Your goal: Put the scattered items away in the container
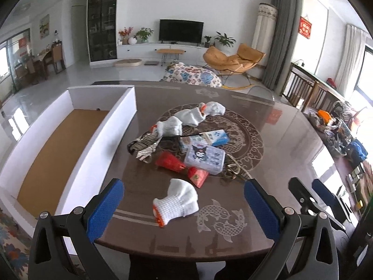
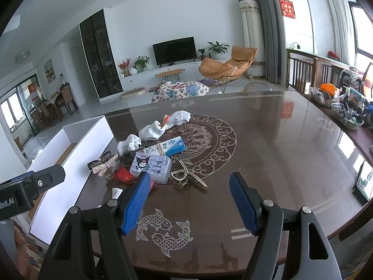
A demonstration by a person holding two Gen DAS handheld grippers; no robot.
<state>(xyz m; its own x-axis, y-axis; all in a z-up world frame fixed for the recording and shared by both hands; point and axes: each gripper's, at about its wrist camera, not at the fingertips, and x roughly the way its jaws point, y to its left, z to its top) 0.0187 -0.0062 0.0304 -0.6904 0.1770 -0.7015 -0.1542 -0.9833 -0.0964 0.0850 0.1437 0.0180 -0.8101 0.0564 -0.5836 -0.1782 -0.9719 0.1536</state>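
Note:
A white box [image 1: 109, 126] with a brown floor stands at the table's left edge, seen also as the white box [image 2: 77, 154] in the right wrist view. A pile lies mid-table: white socks [image 1: 193, 116], a blue tissue pack [image 1: 215, 137], a clear cartoon case [image 1: 205, 156], red packets [image 1: 170, 162], a silver bow clip [image 1: 145, 145] and a beaded hair claw [image 2: 186, 176]. One white sock [image 1: 178, 201] lies alone in front of my left gripper [image 1: 184, 207], which is open and empty above it. My right gripper [image 2: 188, 201] is open and empty, just short of the hair claw.
The round dark table [image 2: 268, 144] has bare room on its right half. Baskets of clutter [image 2: 345, 109] sit on a side bench at far right. A phone [image 2: 363, 182] stands at the table's right rim. Chairs and a television stand beyond.

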